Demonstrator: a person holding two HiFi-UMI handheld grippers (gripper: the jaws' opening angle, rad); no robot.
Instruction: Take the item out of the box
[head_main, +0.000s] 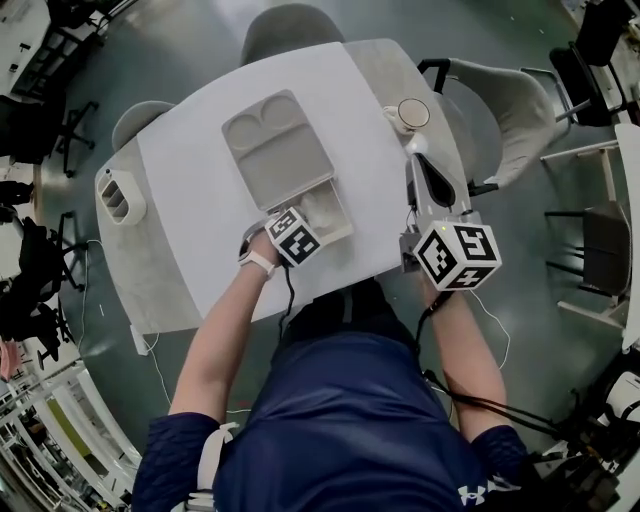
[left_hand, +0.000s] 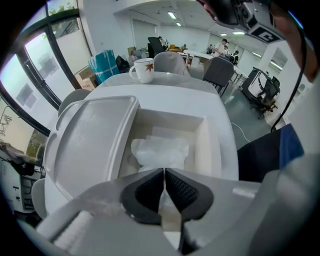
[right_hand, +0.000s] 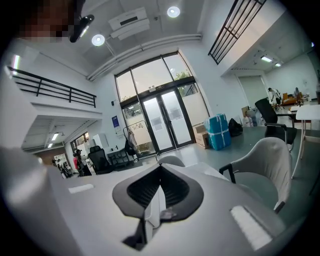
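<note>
The left hand-held gripper (left_hand: 164, 172) points steeply down into the open box (left_hand: 214, 145). Its jaws are clenched, and their tips appear to pinch the near edge of the plastic-wrapped item (left_hand: 161, 151). That item lies in the box's deep compartment, directly ahead of and below the jaw tips. Its long axis seems to run crosswise to the jaws, though the crumpled wrap makes this hard to judge.

As the grip looks thin, a straight upward lift should bring the item clear of the compartment walls, which stand close on either side. The hinged lid (left_hand: 95, 142) lies flat to the left of this hand-held gripper, out of the way.

The right hand-held gripper (right_hand: 160, 167) is clenched with nothing in it. It is held nearly level off the bench's (head_main: 200, 190) near right corner, aimed away from the box, so the left one is plainly the nearer.

Beyond the box stands a white mug (left_hand: 144, 69), well apart. A white slotted holder (head_main: 120, 197) sits at the bench's far left edge. Neither blocks the lift.
</note>
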